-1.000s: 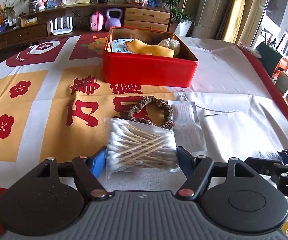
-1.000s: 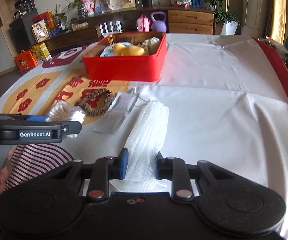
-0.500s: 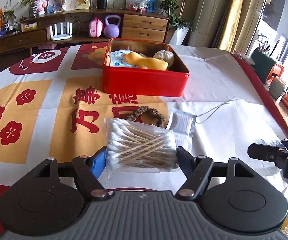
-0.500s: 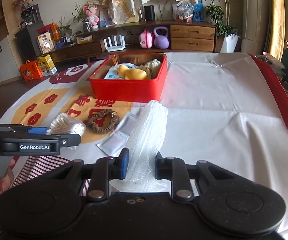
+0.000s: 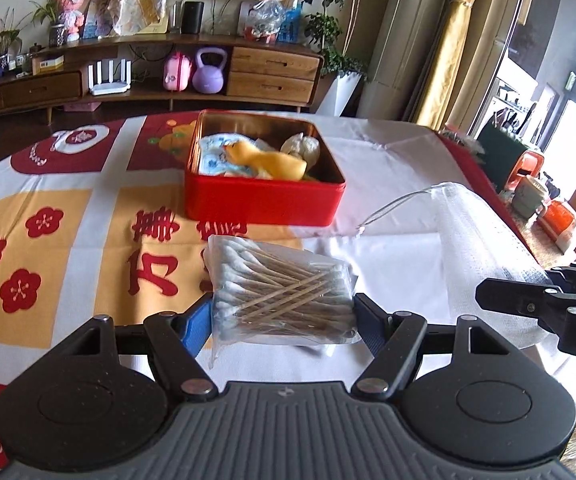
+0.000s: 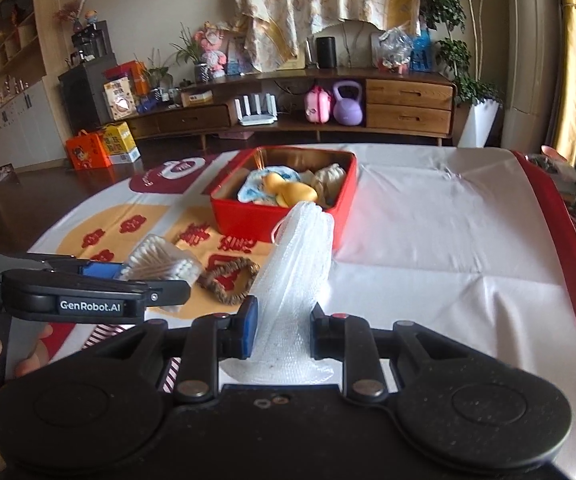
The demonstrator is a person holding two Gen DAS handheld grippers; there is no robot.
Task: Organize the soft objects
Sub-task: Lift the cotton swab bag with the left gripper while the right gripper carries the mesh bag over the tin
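i have both loads up off the counter (image 6: 448, 240) and i judge this to be the carry step, with the drop into the red tin (image 5: 264, 200) to come. my left gripper (image 5: 282, 316) stands fairly wide, its pads pressed on the 2 sides of the clear bag of cotton swabs (image 5: 284, 292), which hangs in the air over the cloth near the counter's near edge. my right gripper (image 6: 282, 330) is drawn in narrow on the lower part of a rolled sheet of bubble wrap (image 6: 300, 264); the roll's free end leans toward the tin. the tin sits toward the far side of the counter, already holding a yellow soft toy (image 5: 272, 160), a blue printed cloth and a pale bundle, so room inside is tight.

next i think each load must go over the tin's near wall, and i should let go only once it is above the open part. the bag is wide, so i would do 1 at a time.

against a second ago, both loads have risen from the cloth and the tin looks lower and farther. the brown hair tie (image 6: 228, 280) remains on the counter, now hidden behind the bag in the left view.
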